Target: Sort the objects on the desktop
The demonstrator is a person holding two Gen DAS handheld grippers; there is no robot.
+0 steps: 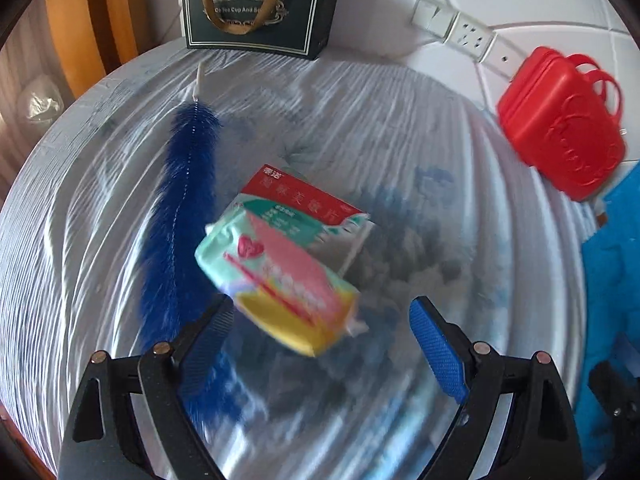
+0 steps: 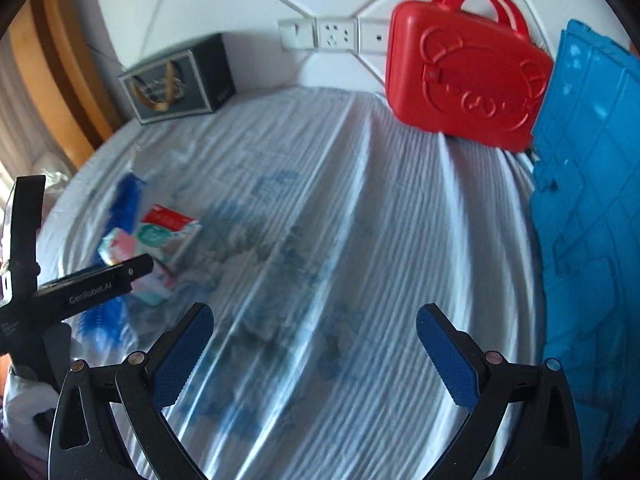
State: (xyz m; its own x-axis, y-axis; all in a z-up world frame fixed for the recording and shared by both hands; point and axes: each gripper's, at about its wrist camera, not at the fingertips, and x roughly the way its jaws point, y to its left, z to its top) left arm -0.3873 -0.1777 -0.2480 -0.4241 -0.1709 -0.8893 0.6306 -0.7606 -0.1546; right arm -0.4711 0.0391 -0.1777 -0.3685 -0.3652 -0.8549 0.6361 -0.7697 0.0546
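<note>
A mint, pink and yellow tissue pack (image 1: 280, 284) lies partly on a red and white medicine box (image 1: 316, 208) in the middle of the covered table. A fluffy blue brush (image 1: 180, 216) with a white handle lies to their left. My left gripper (image 1: 320, 332) is open just in front of the tissue pack, not touching it. My right gripper (image 2: 314, 344) is open and empty over bare table cover. The right wrist view shows the tissue pack (image 2: 116, 246), the box (image 2: 168, 228) and the brush (image 2: 126, 200) at far left, behind the left gripper's body.
A red plastic case (image 2: 464, 80) stands at the back right against the wall, also in the left wrist view (image 1: 560, 136). A blue plastic crate (image 2: 592, 208) flanks the right edge. A dark gift bag (image 1: 256, 12) stands at the back left. Wall sockets (image 2: 332, 34) are behind.
</note>
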